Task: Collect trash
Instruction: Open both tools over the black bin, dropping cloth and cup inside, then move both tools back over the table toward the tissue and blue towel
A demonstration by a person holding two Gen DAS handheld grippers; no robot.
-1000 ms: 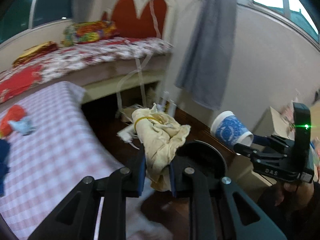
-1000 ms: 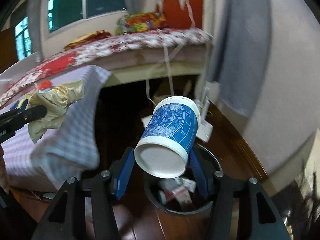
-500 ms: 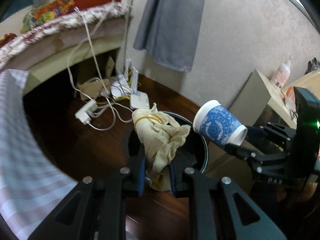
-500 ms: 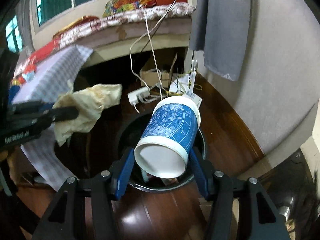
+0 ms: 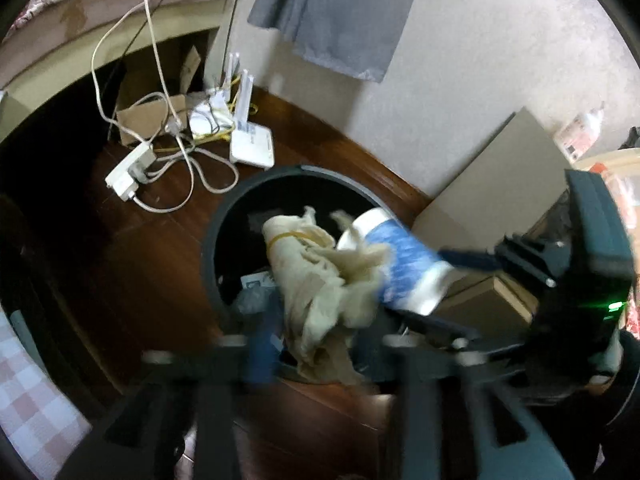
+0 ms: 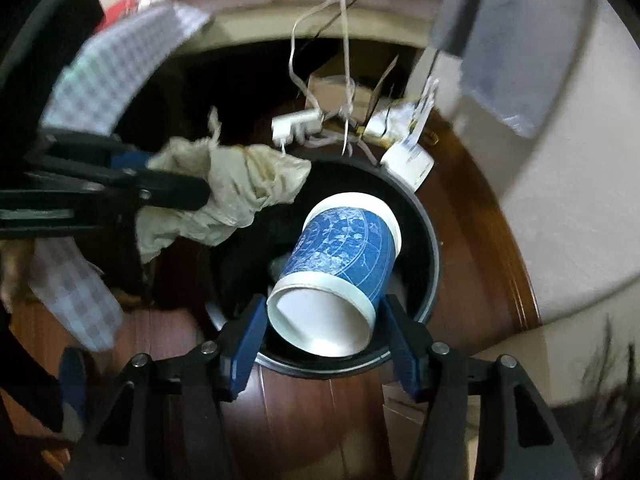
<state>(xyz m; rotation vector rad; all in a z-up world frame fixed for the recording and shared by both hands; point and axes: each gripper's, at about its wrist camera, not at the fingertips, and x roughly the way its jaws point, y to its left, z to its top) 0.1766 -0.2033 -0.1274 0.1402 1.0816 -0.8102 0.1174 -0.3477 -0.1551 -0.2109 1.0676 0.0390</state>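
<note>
The right gripper (image 6: 324, 344) has just been opening, the blue cup (image 6: 344, 256) loose between its jaws above the bin (image 6: 430, 240). The left gripper (image 5: 324, 348) has also been opening, the crumpled rag (image 5: 320, 280) lying unclamped between its jaws.

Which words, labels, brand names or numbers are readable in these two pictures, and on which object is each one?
No text can be read in either view.
Blue cup: a white line pattern only, no words visible.
White router: a blue label on its antenna, too small to read.
Packet on the shelf at right: red print, too blurred to read.
Right gripper body: no lettering legible through the blur.
</note>
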